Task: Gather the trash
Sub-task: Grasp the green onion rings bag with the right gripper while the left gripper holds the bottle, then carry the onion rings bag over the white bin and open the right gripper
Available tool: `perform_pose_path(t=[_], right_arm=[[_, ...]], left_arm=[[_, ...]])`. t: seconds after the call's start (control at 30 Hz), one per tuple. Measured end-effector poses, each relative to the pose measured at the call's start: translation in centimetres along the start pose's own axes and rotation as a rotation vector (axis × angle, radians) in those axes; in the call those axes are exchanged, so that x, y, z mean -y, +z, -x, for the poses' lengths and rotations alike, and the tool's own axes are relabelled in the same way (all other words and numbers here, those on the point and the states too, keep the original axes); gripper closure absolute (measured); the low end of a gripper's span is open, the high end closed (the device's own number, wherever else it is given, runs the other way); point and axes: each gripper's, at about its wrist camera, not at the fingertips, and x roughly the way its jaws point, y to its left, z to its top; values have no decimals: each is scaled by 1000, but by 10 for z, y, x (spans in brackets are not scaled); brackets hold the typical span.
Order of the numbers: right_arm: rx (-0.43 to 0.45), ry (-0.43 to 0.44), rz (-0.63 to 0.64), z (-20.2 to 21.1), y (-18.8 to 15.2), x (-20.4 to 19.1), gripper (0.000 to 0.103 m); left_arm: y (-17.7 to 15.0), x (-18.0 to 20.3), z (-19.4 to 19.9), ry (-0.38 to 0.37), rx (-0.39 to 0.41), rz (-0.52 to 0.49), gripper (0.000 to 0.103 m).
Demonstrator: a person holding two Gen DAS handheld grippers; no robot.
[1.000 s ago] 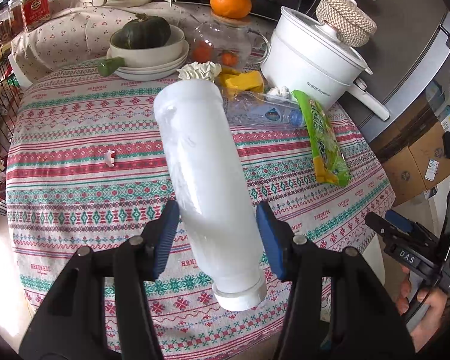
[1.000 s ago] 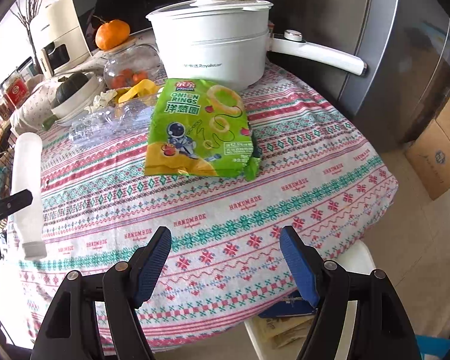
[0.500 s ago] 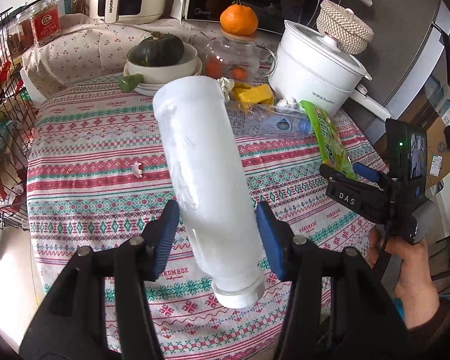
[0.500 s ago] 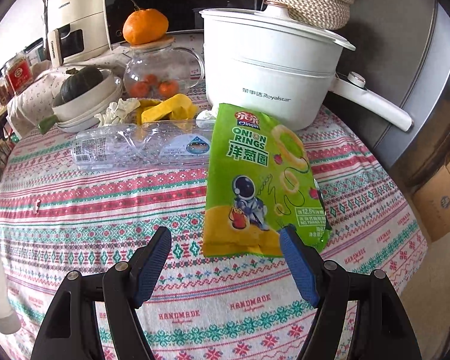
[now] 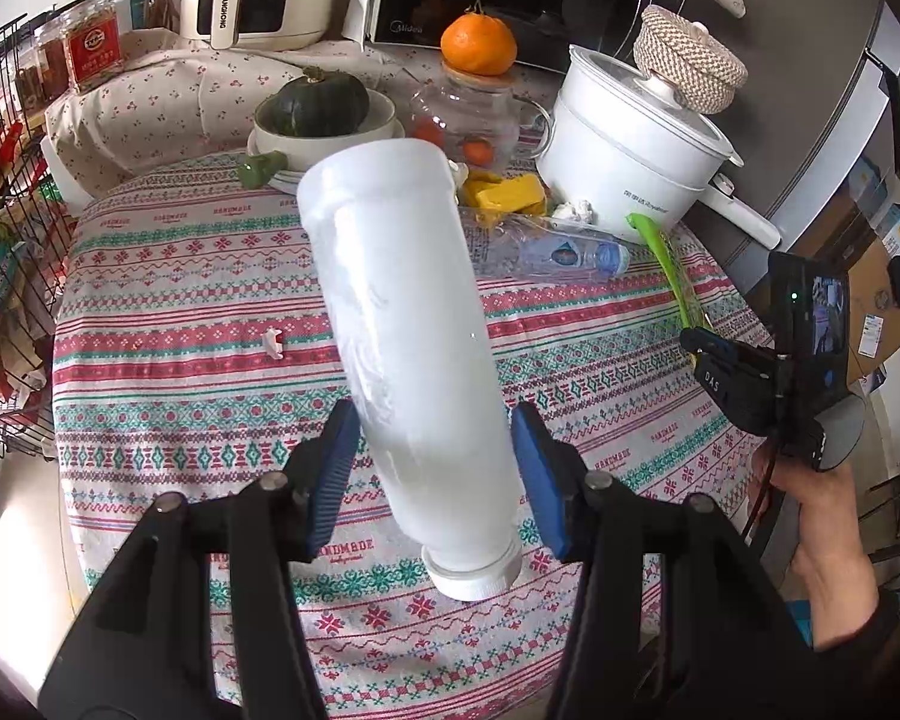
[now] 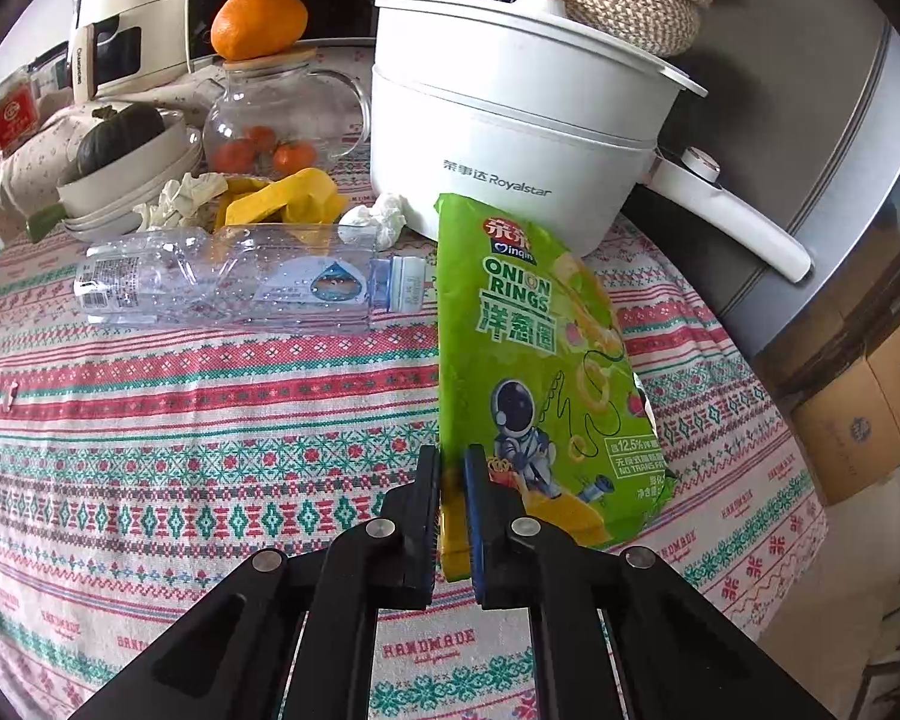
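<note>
Setting: kitchen table under a red, green and white patterned tablecloth (image 6: 198,420), crowded at the back with a white Royalstar electric pot (image 6: 510,138), a glass jar (image 6: 276,120) topped by an orange, and a bowl holding a dark squash
Right gripper (image 6: 452,498): clamped on the near yellow edge of the onion rings bag (image 6: 540,372), fingers nearly together with the foil between them
Bag handling: probably light, limp and crinkly; a thin edge can slide out, so a pinch on the sealed seam seems safest
Bag look: bright green, astronaut cartoon, far end resting against the pot
Left gripper (image 5: 432,468): closed on a frosted white plastic bottle (image 5: 408,348), held above the cloth, cap end toward the camera
Bottle handling: likely empty, stiff and smooth; mid-body grip suits it
Other trash: crushed clear water bottle (image 6: 228,282) lying beside the bag; crumpled tissues (image 6: 378,219), yellow wrapper (image 6: 282,204) behind it
Risk: bag tearing or slipping when lifted
</note>
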Motion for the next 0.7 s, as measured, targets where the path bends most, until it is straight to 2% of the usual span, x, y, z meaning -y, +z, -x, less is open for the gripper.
perform_pose_path(t=[0.2,0.47,0.7], right_arm=[[25,68,-83,37,-5,33,98],[63,224,-255,98,-23,89,100],[69,266,-314,128,-52,124,100]], left_arm=[[-2,3,9,-16,26,-3,49],[-6,17,25,-56,64,-31,50],[-14,38,35,-90,89,-74,50]])
